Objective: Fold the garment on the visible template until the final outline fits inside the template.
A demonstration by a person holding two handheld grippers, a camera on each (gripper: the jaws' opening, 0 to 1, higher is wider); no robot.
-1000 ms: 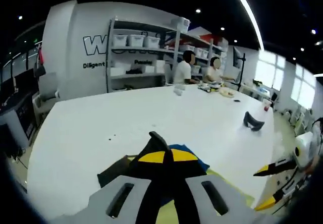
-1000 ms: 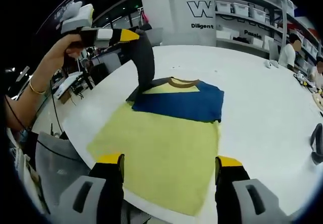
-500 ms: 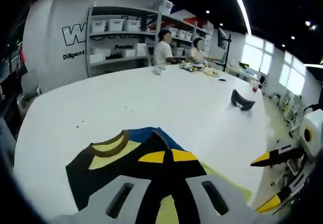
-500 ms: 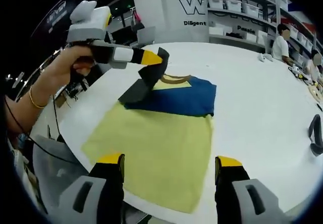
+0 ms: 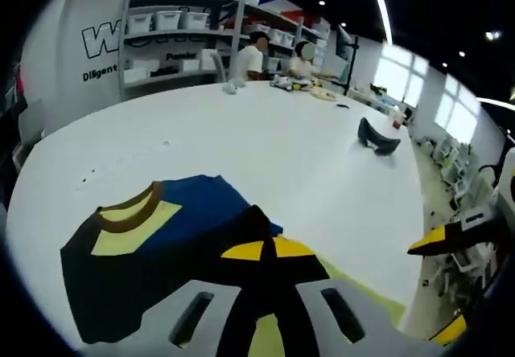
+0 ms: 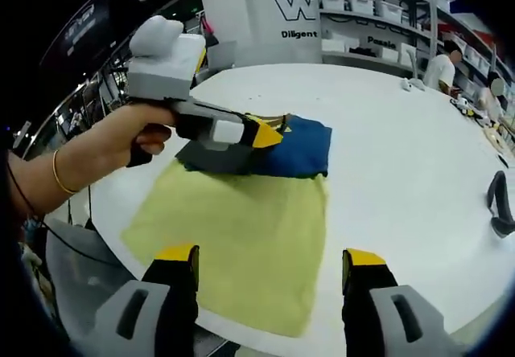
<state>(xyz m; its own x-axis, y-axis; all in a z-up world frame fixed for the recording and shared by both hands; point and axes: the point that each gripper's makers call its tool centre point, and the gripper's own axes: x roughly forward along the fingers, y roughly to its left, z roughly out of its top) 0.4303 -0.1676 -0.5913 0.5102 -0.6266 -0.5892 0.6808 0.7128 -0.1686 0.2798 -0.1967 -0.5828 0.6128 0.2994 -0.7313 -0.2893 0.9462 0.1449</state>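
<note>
- Left gripper [image 5: 273, 250]: yellow-tipped jaws closed together, pinching a fold of the garment's [image 5: 153, 248] dark sleeve fabric; the cloth runs up between the jaws.
- Right gripper view shows that left gripper [image 6: 269, 134] held by a hand [image 6: 133, 136], low over the garment [image 6: 294, 148], tips at its dark left edge near the collar.
- Right gripper [image 6: 269, 262]: jaws spread wide, nothing between them, hovering above the near edge of the template [image 6: 241, 240].
- Right gripper's yellow tips [image 5: 434, 240] also enter the left gripper view from the right edge, off the table side.
- Garment: blue body, black sleeve, brown collar with yellow inner panel; lies flat at the far end of the yellow template, overlapping its far edge.
- Template: yellow sheet on the white table [image 6: 402, 156], near corner reaching the table edge.
- Dark curved object [image 5: 376, 136] sits on the table well apart from the garment.
- 2 people [image 5: 249, 51] sit at the far side, shelving [image 5: 161, 35] with white bins behind them.
</note>
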